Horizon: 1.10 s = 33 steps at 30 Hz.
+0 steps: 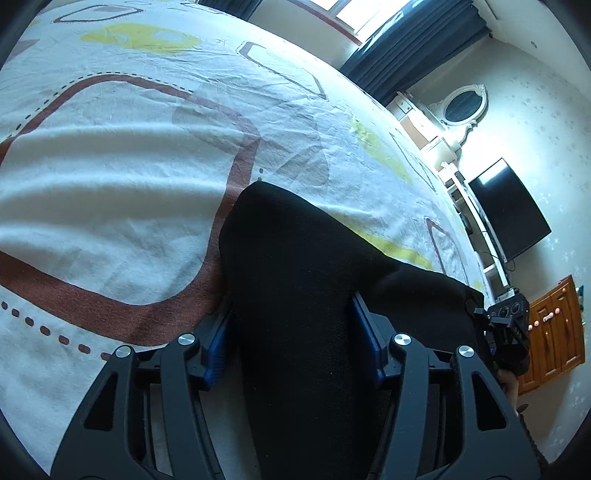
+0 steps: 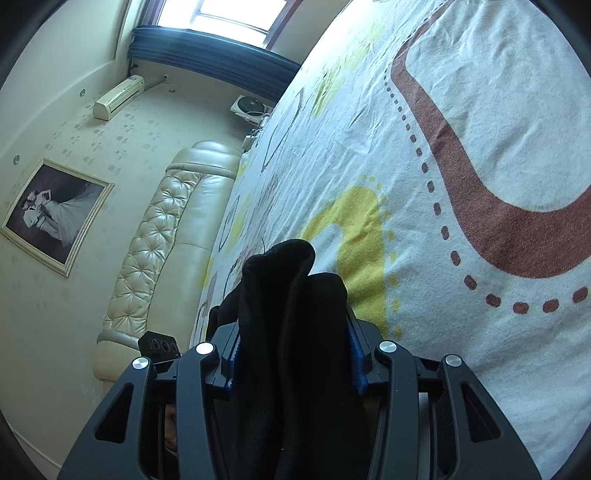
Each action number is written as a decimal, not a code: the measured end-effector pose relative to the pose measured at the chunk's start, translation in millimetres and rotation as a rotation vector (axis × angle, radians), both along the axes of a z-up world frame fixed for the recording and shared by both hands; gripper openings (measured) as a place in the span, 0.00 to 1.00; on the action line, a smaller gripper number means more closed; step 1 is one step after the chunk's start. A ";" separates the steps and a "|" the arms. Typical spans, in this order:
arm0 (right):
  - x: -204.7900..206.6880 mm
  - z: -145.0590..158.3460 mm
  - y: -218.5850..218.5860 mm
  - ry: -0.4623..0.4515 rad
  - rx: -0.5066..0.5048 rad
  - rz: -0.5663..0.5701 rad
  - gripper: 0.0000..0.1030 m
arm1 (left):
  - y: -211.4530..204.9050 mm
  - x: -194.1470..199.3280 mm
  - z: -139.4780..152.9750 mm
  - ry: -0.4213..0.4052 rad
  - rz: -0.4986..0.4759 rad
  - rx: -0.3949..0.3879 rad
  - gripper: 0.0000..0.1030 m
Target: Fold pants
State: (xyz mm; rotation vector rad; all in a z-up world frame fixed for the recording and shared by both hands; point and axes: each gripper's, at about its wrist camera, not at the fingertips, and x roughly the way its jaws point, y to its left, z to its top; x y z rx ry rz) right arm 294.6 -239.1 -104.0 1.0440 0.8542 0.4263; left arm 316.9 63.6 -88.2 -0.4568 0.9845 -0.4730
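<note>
Two handheld grippers appear, each seen from its own wrist camera, and black pants lie between the fingers of both. In the left wrist view the left gripper (image 1: pixel 291 343) points down toward a bed, its blue pads (image 1: pixel 218 350) standing on either side of a broad fold of the pants (image 1: pixel 295 295). The cloth fills the gap from pad to pad, but whether the pads press on it or merely flank it cannot be told from this view. The pants run forward from the gripper onto the bedsheet (image 1: pixel 110 184), ending in a rounded fold, and a further part of the garment stretches away to the right, toward the other gripper, whose black body shows at the right edge.

In the right wrist view the right gripper (image 2: pixel 291 354) holds a bunched, thick portion of the pants (image 2: pixel 291 302) at a moderate width; the blue pads (image 2: pixel 356 354) sit against the cloth on both sides, and the fabric rises in a bunched peak ahead of the fingertips. The bedsheet (image 2: pixel 480 147) below is white with brown bands, dotted lines and yellow shapes, and is lightly creased.

Surroundings: a padded cream headboard (image 2: pixel 166 229), a framed picture (image 2: pixel 55 218) and an air conditioner (image 2: pixel 118 98) on the wall, a window (image 2: pixel 236 16) with dark curtains, a wall television (image 1: pixel 509 210), an oval mirror (image 1: pixel 463 105) and a wooden cabinet (image 1: pixel 554 328).
</note>
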 end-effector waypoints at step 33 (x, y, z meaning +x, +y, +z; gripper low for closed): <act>-104.7 23.8 10.5 0.081 -0.109 0.014 0.38 | -12.9 -125.3 6.3 0.044 -0.035 -0.028 0.48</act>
